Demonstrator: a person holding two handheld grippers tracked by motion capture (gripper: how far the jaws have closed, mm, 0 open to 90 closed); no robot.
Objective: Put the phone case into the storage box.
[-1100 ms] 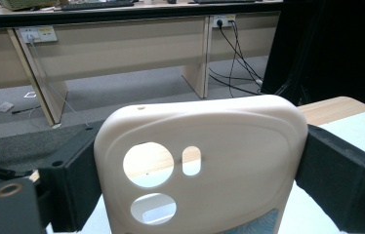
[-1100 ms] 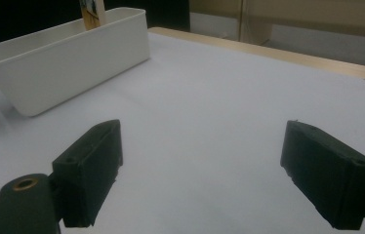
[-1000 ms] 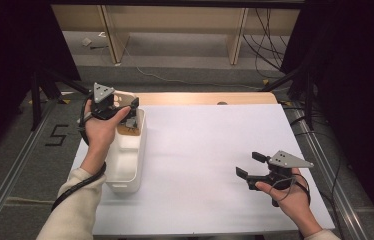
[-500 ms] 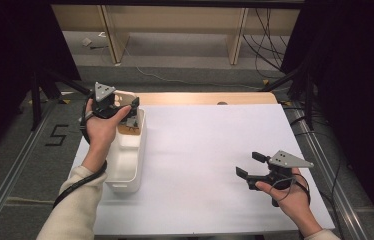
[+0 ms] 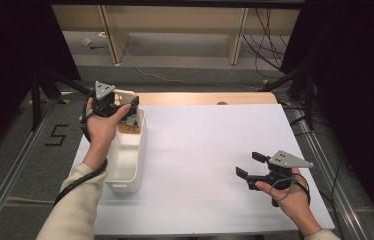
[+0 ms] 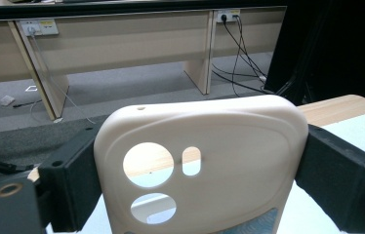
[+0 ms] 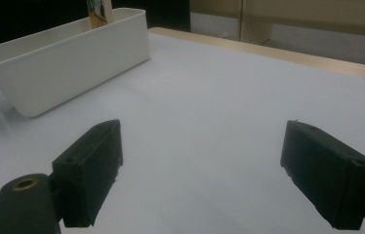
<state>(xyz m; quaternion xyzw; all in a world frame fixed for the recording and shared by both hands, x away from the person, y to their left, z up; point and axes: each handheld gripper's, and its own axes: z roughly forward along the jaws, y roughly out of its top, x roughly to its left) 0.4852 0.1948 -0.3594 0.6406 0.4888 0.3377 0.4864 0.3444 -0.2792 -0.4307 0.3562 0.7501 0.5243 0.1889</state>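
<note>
Gripping a cream plastic phone case with round camera cut-outs by its two side edges, the left gripper holds it above the far end of the long white plastic bin along the table's left edge. Near the front right corner of the white-topped table, the right gripper rests with jaws spread wide, nothing between them.

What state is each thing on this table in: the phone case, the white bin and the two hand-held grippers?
Phone case: upright, clamped between the jaws, above the bin's far end.
White bin: upright on the table.
Left hand-held gripper: shut on the phone case.
Right hand-held gripper: open, holding nothing.
</note>
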